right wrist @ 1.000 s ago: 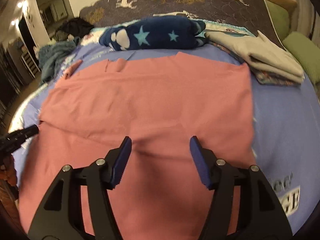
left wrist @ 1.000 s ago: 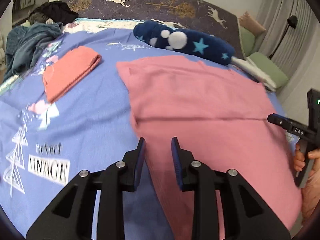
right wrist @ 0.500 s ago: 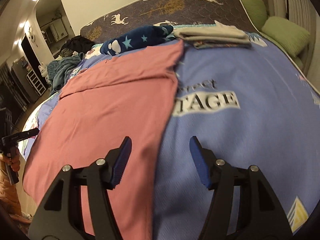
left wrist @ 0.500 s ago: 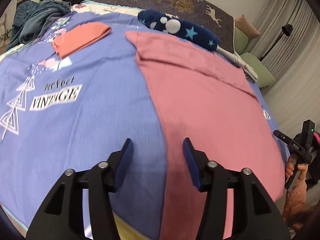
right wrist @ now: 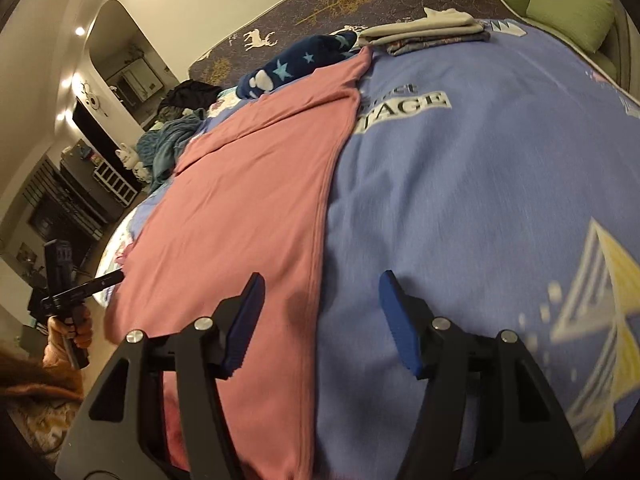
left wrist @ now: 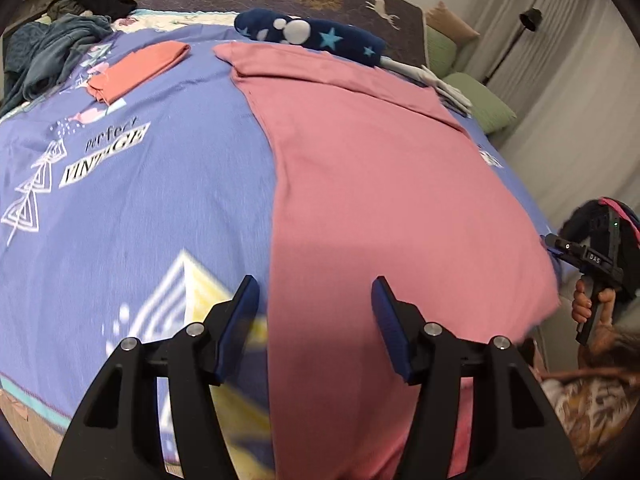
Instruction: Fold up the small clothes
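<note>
A large pink garment lies spread flat on the blue bed cover; it also shows in the right wrist view. My left gripper is open and empty over the garment's near left edge. My right gripper is open and empty over the garment's near right edge, which runs between its fingers. Each gripper appears at the far side of the other's view, the right one and the left one.
A folded orange-pink cloth lies at the far left. A navy star-print roll lies behind the garment. Folded grey clothes and green cushions lie far right. A teal and dark clothes heap sits far left.
Both grippers have drawn back from the garment's middle to its near corners. The left gripper has opened wider. The garment lies still.
</note>
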`<state>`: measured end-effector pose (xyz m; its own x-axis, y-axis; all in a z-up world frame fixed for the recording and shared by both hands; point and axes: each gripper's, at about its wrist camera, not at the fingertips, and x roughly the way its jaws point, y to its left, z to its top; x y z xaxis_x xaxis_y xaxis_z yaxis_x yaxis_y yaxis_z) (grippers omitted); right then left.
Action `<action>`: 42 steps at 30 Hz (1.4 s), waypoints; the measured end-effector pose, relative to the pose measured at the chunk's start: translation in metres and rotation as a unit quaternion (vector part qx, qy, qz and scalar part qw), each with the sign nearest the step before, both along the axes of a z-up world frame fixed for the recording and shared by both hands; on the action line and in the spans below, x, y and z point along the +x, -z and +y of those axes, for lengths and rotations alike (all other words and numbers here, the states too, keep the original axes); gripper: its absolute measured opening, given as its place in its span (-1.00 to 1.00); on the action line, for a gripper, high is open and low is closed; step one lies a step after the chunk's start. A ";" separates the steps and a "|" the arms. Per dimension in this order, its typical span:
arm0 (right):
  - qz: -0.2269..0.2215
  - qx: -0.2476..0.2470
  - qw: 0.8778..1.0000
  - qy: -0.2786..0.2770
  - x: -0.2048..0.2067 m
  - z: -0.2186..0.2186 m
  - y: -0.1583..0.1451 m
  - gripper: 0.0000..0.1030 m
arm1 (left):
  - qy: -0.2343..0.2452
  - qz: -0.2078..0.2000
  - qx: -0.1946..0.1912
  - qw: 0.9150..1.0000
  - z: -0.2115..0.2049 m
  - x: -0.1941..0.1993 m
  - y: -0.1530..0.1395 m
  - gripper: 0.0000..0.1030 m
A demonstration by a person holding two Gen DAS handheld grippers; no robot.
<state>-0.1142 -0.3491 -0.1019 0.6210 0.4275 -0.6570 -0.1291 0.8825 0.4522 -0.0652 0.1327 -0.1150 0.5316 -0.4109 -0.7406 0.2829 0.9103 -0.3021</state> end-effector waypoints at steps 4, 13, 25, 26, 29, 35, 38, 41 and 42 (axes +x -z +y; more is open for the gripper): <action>0.009 0.033 0.999 -0.030 -0.041 -0.004 0.001 0.11 | 0.017 0.012 -0.025 0.999 0.009 -0.020 0.002 0.14; 0.033 0.164 0.982 -0.091 -0.030 -0.010 0.015 0.15 | 0.057 0.026 -0.201 0.977 0.047 0.009 0.024 0.13; 0.071 0.154 0.980 -0.107 -0.011 0.025 0.011 -0.88 | 0.074 0.037 -0.195 0.977 0.015 0.018 0.020 -0.92; 0.059 0.164 0.979 -0.109 -0.011 0.029 0.006 -0.88 | 0.070 0.020 -0.207 0.976 0.019 0.012 0.014 -0.92; 0.004 0.205 0.973 -0.109 -0.021 0.023 -0.020 -0.89 | 0.062 -0.033 -0.276 0.959 0.034 0.000 -0.009 -0.96; -0.075 0.221 0.967 -0.101 -0.024 0.011 -0.077 -0.89 | 0.059 -0.118 -0.325 0.937 0.046 -0.011 -0.057 -0.96; -0.092 0.223 0.965 -0.100 -0.023 0.009 -0.088 -0.89 | 0.059 -0.127 -0.324 0.936 0.039 -0.011 -0.064 -0.96; -0.093 0.225 0.966 -0.090 -0.017 0.009 -0.090 -0.89 | 0.045 -0.123 -0.313 0.940 0.033 -0.013 -0.066 -0.96; -0.093 0.229 0.965 -0.085 -0.019 0.006 -0.088 -0.89 | 0.041 -0.125 -0.316 0.940 0.035 -0.016 -0.069 -0.97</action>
<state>-0.1330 -0.3435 -0.0137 0.6048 0.7530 -0.2593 -0.3714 0.5547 0.7446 -0.0809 0.1674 -0.0459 0.6039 -0.7737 -0.1917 0.4781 0.5441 -0.6895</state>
